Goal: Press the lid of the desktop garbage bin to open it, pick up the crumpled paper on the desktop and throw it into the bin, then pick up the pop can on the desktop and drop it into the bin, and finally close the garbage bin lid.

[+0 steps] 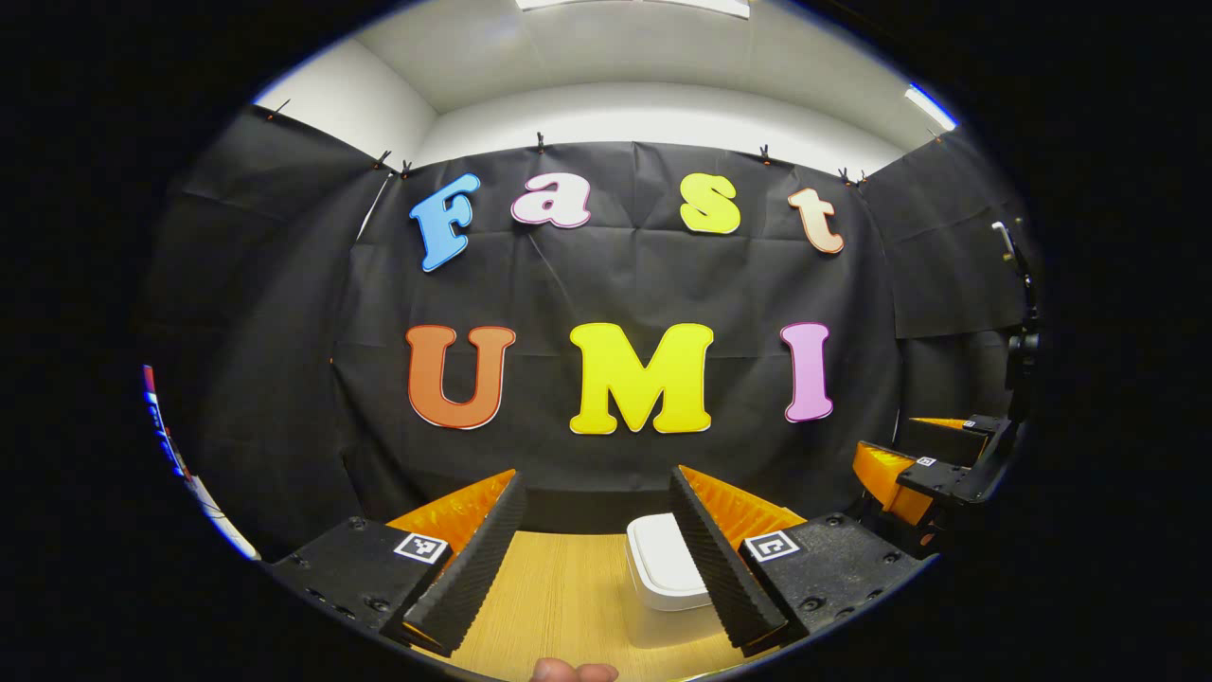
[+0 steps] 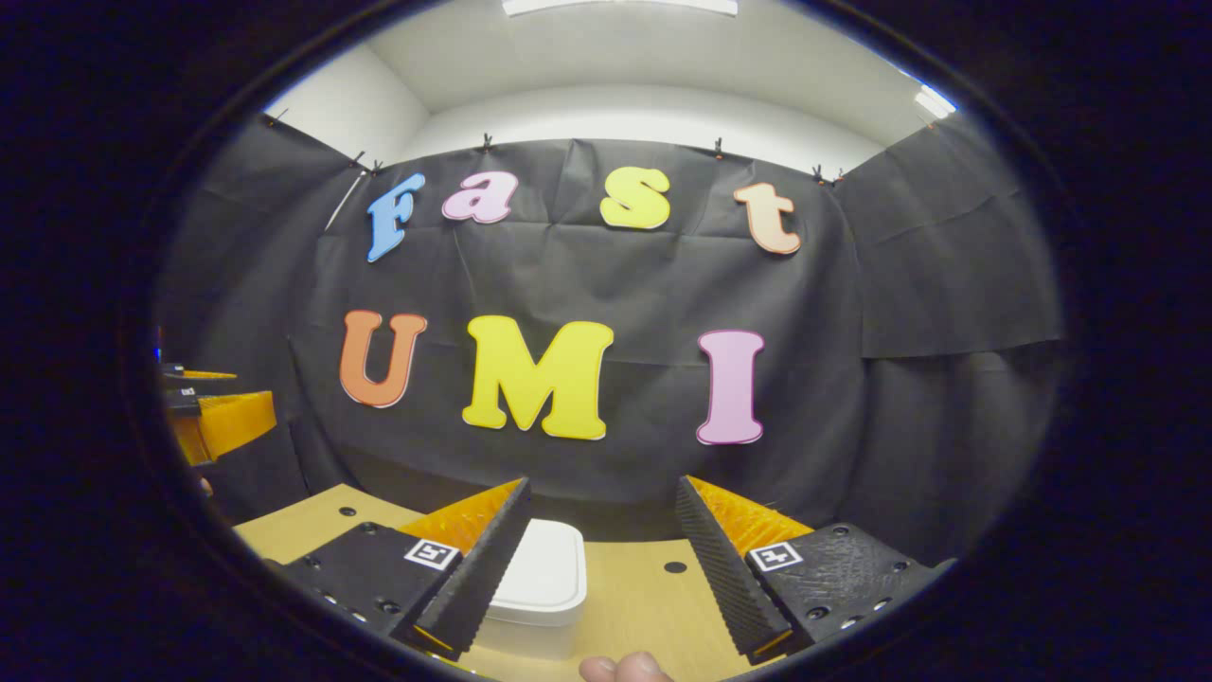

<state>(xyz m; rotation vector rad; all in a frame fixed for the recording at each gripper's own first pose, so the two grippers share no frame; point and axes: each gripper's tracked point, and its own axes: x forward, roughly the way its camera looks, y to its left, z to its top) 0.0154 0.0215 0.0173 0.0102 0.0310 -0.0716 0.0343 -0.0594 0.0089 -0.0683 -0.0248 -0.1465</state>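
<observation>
The white desktop bin (image 1: 668,568) stands on the wooden table with its lid down, partly behind my left gripper's right finger (image 1: 724,559). My left gripper (image 1: 597,483) is open above the table, with nothing between its fingers. In the right gripper view the same bin (image 2: 540,578) sits low and left of centre, partly behind that gripper's left finger (image 2: 483,559). My right gripper (image 2: 602,485) is open and holds nothing. Both grippers hover short of the bin without touching it.
The wooden table (image 1: 559,597) runs back to the black cloth wall; several small holes (image 2: 674,567) dot its top. The right gripper (image 1: 914,455) appears at the far right of the left gripper view, and the left gripper (image 2: 213,412) at the far left of the right gripper view. A fingertip (image 2: 625,668) pokes in at the bottom.
</observation>
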